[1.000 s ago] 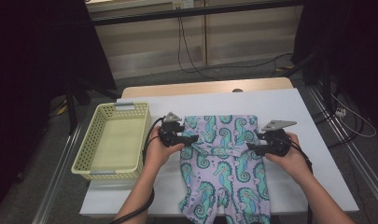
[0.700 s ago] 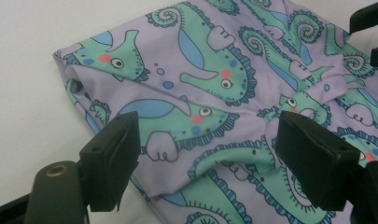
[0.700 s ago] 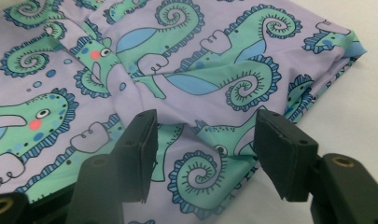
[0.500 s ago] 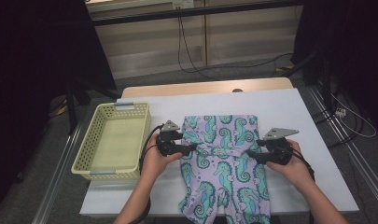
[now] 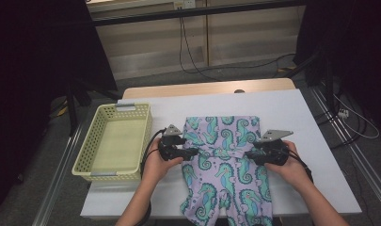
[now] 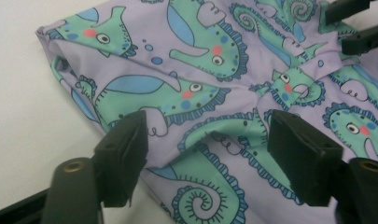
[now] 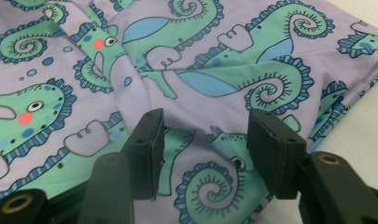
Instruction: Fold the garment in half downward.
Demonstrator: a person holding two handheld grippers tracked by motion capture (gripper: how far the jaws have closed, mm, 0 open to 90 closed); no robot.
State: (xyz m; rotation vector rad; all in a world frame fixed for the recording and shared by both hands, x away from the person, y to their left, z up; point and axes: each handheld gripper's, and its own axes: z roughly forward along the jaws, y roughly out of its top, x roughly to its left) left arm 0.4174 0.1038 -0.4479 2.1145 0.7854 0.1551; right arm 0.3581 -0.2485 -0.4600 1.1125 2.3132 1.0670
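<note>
Item: lilac seahorse-print fabric garment (image 5: 226, 160), partly folded on white table (image 5: 320, 122). Soft, light, limp, likely slippery; pinch at side folds. Left gripper (image 6: 205, 140) and right gripper (image 7: 205, 135): jaws wide, gripping nothing.

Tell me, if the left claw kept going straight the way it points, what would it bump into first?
Most likely the seahorse-print cloth: the left claw stands open over its bunched fold. Beyond that sits the right claw, pointing back at it.
</note>
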